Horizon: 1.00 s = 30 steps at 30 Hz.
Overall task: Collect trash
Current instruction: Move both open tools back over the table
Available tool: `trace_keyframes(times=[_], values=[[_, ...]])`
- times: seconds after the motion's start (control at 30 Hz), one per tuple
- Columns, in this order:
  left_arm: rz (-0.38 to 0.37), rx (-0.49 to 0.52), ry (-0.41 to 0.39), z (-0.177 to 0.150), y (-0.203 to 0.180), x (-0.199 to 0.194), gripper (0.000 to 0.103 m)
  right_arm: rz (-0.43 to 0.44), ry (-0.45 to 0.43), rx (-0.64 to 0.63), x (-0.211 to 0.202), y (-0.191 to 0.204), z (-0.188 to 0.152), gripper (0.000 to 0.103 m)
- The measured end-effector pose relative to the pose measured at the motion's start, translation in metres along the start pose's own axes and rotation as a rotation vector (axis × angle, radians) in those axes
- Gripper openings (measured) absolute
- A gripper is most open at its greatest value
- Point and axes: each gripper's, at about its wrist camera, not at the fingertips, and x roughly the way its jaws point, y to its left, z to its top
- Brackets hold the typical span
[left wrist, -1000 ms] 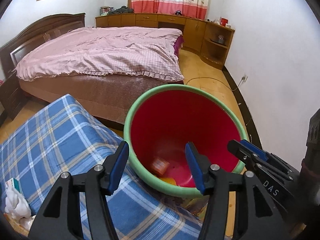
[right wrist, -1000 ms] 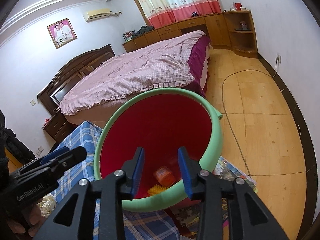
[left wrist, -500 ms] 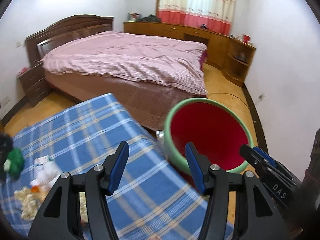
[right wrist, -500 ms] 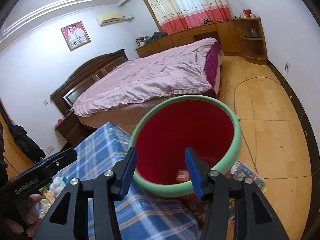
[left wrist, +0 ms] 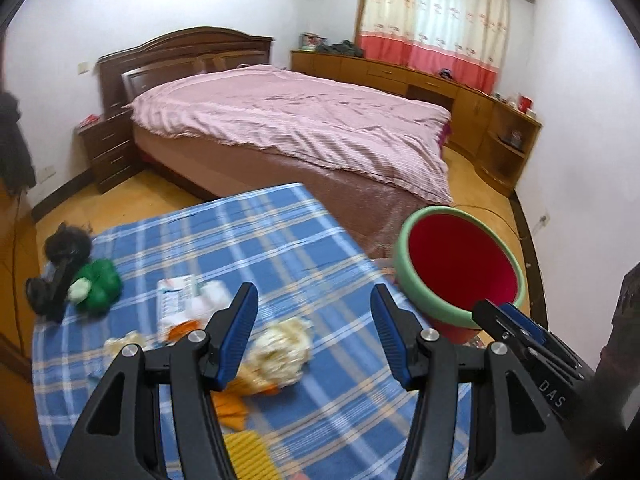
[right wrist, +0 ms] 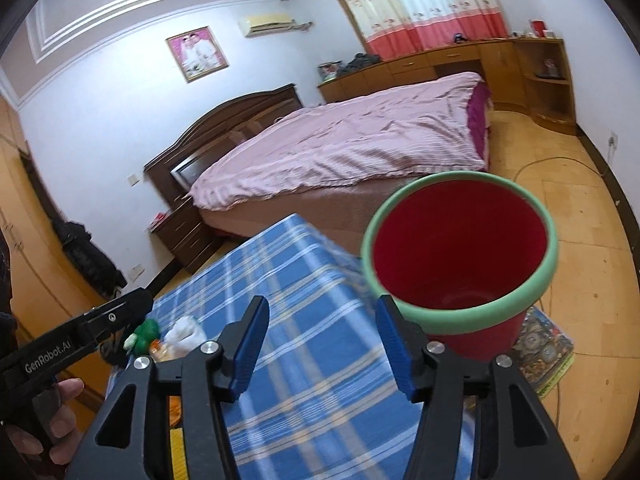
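A red bin with a green rim (left wrist: pixel 460 264) stands on the floor beside the blue plaid table (left wrist: pixel 248 240); it also shows in the right wrist view (right wrist: pixel 460 248). Trash lies on the table: a crumpled cream paper wad (left wrist: pixel 280 352), orange scraps (left wrist: pixel 228 404), a white packet (left wrist: pixel 176 296), a yellow piece (left wrist: pixel 244 456). My left gripper (left wrist: pixel 314 336) is open and empty, above the table just right of the wad. My right gripper (right wrist: pixel 320 348) is open and empty, between the table and the bin.
A green plush toy (left wrist: pixel 96 286) and a black object (left wrist: pixel 60 264) lie at the table's left edge. A bed with a pink cover (left wrist: pixel 292 120) stands behind. Wooden cabinets (left wrist: pixel 472 100) line the far wall. A printed mat (right wrist: pixel 548 356) lies under the bin.
Both grippers have pulled back from over the bin and swung left toward the table. The trash on the table has come into the left wrist view. The right jaws have opened wider.
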Motion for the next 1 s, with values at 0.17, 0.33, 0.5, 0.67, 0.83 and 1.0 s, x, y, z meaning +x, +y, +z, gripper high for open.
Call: trace_keyframes(times=[0.17, 0.33, 0.5, 0.67, 0.83, 1.0], values=[[0.078, -0.054, -0.006, -0.011, 0.041, -0.018, 0.059, 0.036, 0.029, -0.044, -0.001, 0.031, -0.010, 0.060], [0.137, -0.077, -0.010, -0.020, 0.078, -0.033, 0.059, 0.052, 0.045, -0.093, -0.002, 0.054, -0.016, 0.060], [0.206, -0.099, -0.021, -0.028, 0.116, -0.045, 0.059, 0.063, 0.060, -0.140, -0.003, 0.074, -0.018, 0.061], [0.263, -0.131, -0.002, -0.039, 0.149, -0.045, 0.059, 0.077, 0.069, -0.166, -0.001, 0.089, -0.024, 0.064], [0.255, -0.217, 0.049, -0.054, 0.177, -0.030, 0.059, 0.076, 0.108, -0.174, 0.011, 0.097, -0.033, 0.065], [0.270, -0.282, 0.089, -0.072, 0.190, -0.011, 0.059, 0.067, 0.148, -0.175, 0.025, 0.099, -0.041, 0.066]])
